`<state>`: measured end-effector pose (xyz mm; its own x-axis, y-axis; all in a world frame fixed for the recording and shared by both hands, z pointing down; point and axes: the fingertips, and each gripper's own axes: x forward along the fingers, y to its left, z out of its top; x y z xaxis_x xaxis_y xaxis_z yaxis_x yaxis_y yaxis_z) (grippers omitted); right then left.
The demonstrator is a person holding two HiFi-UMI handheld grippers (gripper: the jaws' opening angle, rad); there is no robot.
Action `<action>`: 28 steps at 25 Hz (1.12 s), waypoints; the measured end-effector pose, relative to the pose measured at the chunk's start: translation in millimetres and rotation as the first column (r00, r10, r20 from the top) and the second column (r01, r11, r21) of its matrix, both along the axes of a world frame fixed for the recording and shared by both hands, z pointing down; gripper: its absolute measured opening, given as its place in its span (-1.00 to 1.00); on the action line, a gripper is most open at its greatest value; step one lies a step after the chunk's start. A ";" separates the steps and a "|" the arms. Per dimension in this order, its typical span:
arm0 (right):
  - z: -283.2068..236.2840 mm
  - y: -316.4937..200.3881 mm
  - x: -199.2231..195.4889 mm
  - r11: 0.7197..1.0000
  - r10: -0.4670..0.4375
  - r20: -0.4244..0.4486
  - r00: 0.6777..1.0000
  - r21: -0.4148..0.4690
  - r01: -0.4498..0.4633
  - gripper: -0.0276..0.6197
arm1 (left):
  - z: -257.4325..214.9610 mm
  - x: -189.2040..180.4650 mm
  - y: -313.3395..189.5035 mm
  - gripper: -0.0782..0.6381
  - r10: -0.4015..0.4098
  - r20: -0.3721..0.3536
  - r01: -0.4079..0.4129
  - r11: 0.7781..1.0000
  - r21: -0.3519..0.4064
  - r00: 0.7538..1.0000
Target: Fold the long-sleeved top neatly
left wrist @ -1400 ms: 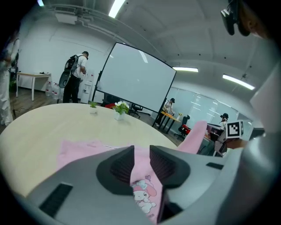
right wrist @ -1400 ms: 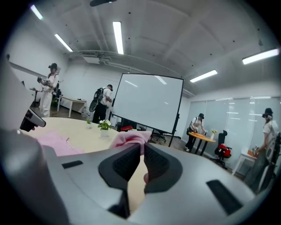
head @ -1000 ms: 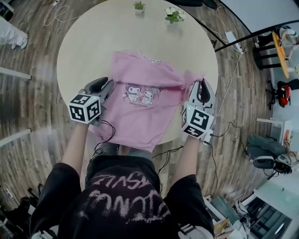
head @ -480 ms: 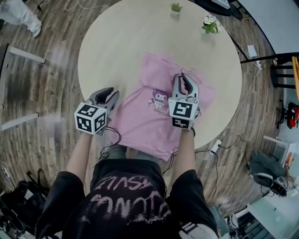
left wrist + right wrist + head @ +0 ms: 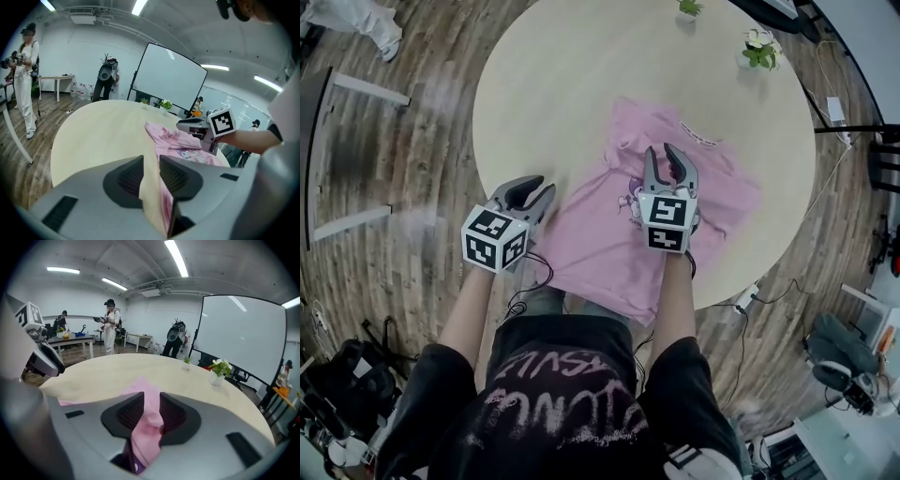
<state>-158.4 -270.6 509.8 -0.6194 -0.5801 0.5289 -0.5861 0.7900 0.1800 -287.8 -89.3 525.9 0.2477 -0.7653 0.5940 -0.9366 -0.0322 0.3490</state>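
A pink long-sleeved top (image 5: 600, 244) with a cartoon print lies on the round beige table (image 5: 562, 84), its hem hanging over the near edge. My right gripper (image 5: 664, 155) hovers over the middle of the top, just above the print. Its jaws have just been opening, and in the right gripper view (image 5: 151, 401) pink cloth (image 5: 145, 394) shows in the gap with the pads clear of it. My left gripper (image 5: 539, 187) stands open at the top's left edge. Through its gap (image 5: 151, 164) I see bare table and the top's edge (image 5: 178, 140).
Two small potted plants (image 5: 689, 7) (image 5: 759, 49) stand at the table's far side. Cables (image 5: 520, 281) trail at the near edge by the person's lap. A person in white (image 5: 26, 79) stands off on the wooden floor. A whiteboard (image 5: 243, 338) is behind the table.
My right gripper swung from the top's right edge to its middle, bringing the right sleeve inward, then its jaws parted. The left gripper drew slightly out toward the top's left edge.
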 end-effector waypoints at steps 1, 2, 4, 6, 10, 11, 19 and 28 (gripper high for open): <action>-1.4 1.9 1.9 1.000 0.005 0.003 1.000 -0.002 -0.005 -0.58 | 0.5 2.0 0.6 -0.45 0.009 -0.001 -0.009 1.000 0.000 1.000; -3.4 4.1 4.8 1.000 0.012 0.006 1.000 -0.002 -0.012 -0.58 | 0.8 3.9 1.1 -0.45 0.018 -0.002 -0.018 1.000 0.002 1.000; -9.8 8.6 12.7 1.000 0.031 0.010 0.999 0.004 -0.031 -0.63 | -0.5 7.2 1.0 -0.45 0.037 -0.004 -0.037 0.999 0.010 0.999; -19.0 13.4 22.5 0.998 0.056 0.011 0.998 0.019 -0.056 -0.68 | -3.3 10.9 -0.6 -0.46 0.063 -0.008 -0.063 0.998 0.027 0.998; -36.7 27.7 46.8 0.991 0.118 0.004 0.993 0.066 -0.118 -0.77 | -7.9 19.7 -0.5 -0.51 0.122 -0.015 -0.121 0.991 0.057 0.992; -40.1 32.2 53.8 0.988 0.136 0.000 0.991 0.075 -0.136 -0.80 | -9.5 22.1 -0.2 -0.54 0.137 -0.018 -0.136 0.989 0.065 0.990; -76.1 76.6 115.5 0.968 0.217 -0.004 0.976 0.133 -0.215 -0.90 | -31.6 30.6 3.5 -0.75 0.222 0.041 -0.226 0.961 0.157 0.974; -94.8 141.7 199.5 0.940 0.306 0.024 0.952 0.150 -0.307 -0.90 | -55.7 53.7 22.5 -0.75 0.259 0.169 -0.290 0.936 0.198 0.951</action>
